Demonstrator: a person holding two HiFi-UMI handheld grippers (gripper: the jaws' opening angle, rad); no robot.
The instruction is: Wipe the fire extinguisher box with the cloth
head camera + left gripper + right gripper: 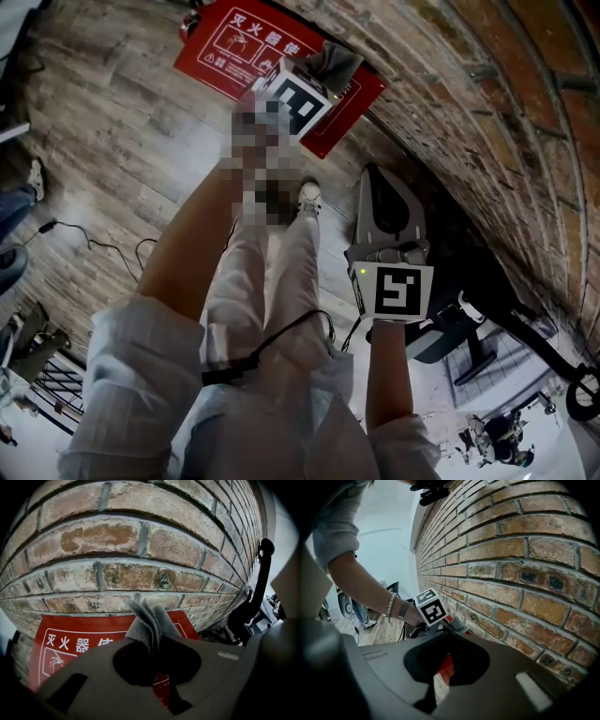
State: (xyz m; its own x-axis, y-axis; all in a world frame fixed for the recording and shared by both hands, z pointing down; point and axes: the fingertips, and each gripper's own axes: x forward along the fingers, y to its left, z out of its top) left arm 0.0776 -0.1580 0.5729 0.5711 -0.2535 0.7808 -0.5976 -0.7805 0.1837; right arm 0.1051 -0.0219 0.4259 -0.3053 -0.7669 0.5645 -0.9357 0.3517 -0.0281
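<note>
While left tongs pinch cloth, by red box, right tongs closed.

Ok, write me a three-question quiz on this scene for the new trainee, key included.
1. True or false: the left gripper is shut on the grey cloth.
2. What does the red fire extinguisher box stand against? A) a glass door B) a brick wall C) a metal shelf
3. Fill in: the right gripper, jaws together, holds ____.
Key: 1 true; 2 B; 3 nothing.
</note>
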